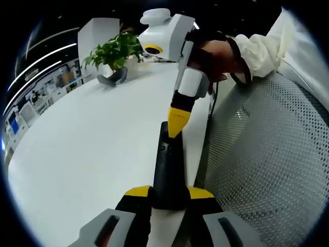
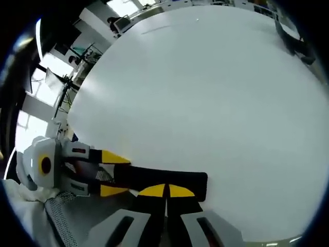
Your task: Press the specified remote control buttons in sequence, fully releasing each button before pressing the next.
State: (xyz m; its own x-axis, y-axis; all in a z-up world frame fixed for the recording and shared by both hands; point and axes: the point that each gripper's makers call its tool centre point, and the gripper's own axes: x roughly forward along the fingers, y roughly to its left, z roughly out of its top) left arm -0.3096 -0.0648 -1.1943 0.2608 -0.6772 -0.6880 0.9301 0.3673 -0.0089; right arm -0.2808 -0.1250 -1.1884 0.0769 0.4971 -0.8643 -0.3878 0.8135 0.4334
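Note:
A black remote control runs away from me between the yellow-tipped jaws of my left gripper, which is shut on its near end. My right gripper comes down from the upper right in a person's hand, its jaws shut together and its yellow tip touching the remote's far end. In the right gripper view the remote lies crosswise just above my right gripper, whose closed tips rest on its top face. The left gripper clamps it from the left.
The remote is held over the right edge of a wide white table. A potted plant stands at the far end. A grey mesh chair sits close on the right. Dark objects lie on the table's far side.

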